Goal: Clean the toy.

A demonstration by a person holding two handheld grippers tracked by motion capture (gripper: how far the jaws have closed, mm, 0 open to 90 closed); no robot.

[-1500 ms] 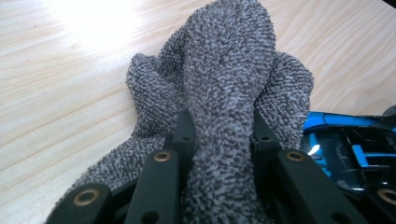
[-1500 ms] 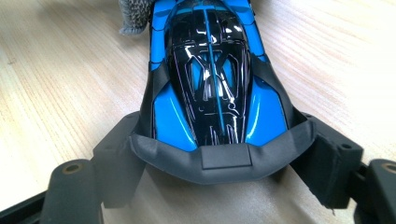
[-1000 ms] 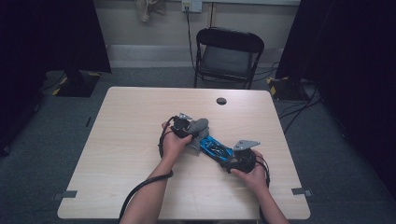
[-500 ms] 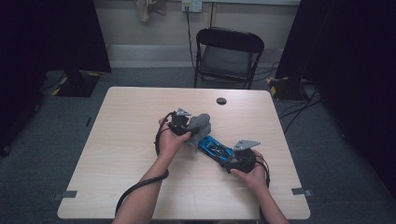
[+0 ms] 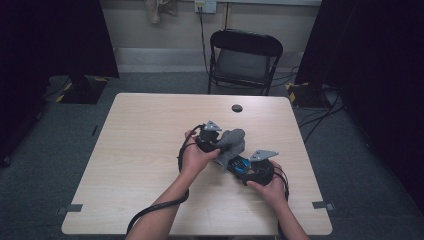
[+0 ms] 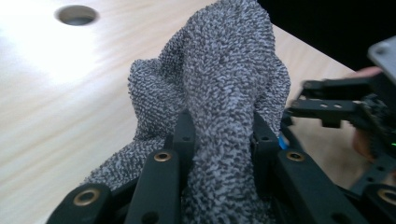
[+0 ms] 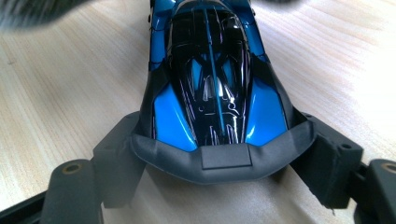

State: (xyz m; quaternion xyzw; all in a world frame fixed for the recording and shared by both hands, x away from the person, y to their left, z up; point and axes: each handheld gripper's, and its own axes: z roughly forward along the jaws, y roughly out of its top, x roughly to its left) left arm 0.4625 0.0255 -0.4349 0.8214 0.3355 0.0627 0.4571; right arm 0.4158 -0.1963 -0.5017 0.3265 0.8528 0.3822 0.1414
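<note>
A: Two hand-held grippers busy: left hand-held gripper [image 6: 219,154] clamped on grey cloth [image 6: 219,79], right hand-held gripper [image 7: 219,163] clamped on blue toy car [image 7: 212,79].
B: Car's on the tabletop [image 5: 140,150], cloth held just above its far end. Wiping looks midway, not finished.

The left gripper [image 5: 220,142], clamped on a grey cloth [image 5: 231,142], has risen and moved away from the person, toward the far side of the table [image 5: 150,130]. A second ago the cloth lay low against the near end of the blue toy car [image 5: 239,163]; now it hangs bunched above the car's far end, lifted off it. The person's left forearm [image 5: 165,205] now reaches farther across the tabletop.
</note>
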